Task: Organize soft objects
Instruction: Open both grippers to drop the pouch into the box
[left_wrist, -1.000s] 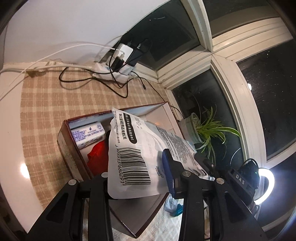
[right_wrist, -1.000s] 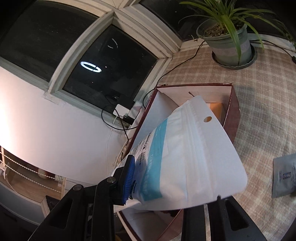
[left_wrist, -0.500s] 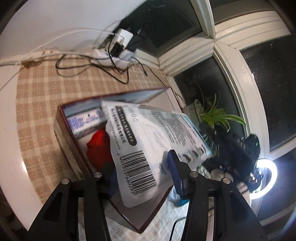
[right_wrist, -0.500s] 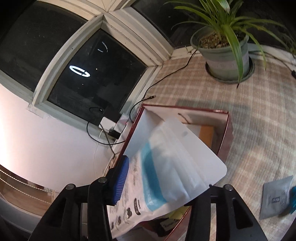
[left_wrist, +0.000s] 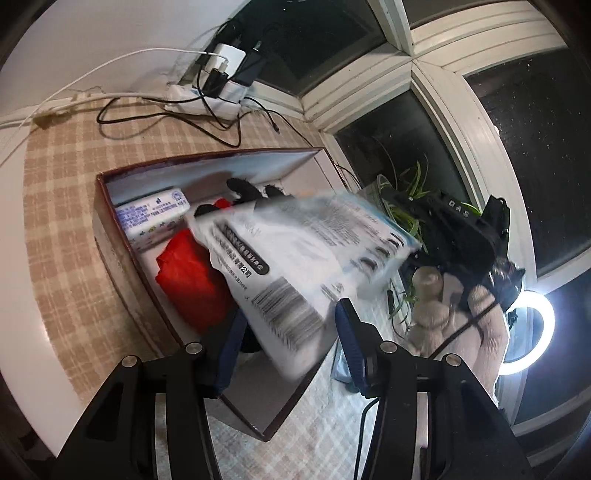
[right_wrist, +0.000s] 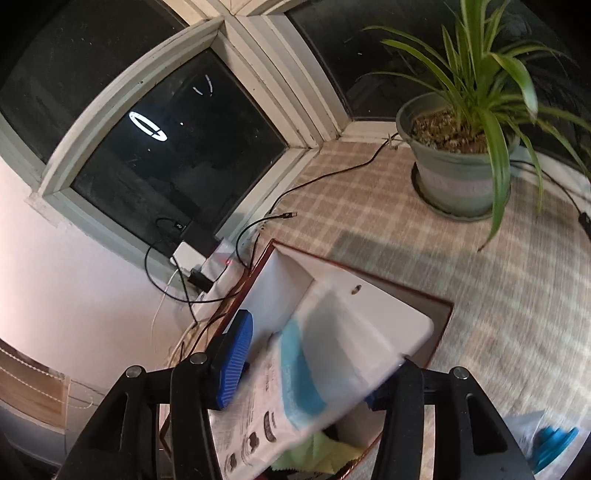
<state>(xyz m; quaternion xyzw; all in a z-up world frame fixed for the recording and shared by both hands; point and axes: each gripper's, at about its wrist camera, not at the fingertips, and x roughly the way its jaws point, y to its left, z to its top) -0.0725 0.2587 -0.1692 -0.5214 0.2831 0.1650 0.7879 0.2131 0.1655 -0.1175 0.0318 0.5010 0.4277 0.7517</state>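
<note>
Above the dark-red open cardboard box (left_wrist: 122, 258), both grippers' fingers stand apart around a limp, light, slippery white printed plastic pouch (left_wrist: 295, 258); grip its stiffer sealed edges.

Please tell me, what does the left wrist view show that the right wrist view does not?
Only the left view shows the red cloth, the tissue pack and the ring lamp. Only the right view shows the whole plant pot and a yellow-green cloth. Both show the box and the white bag.
</note>
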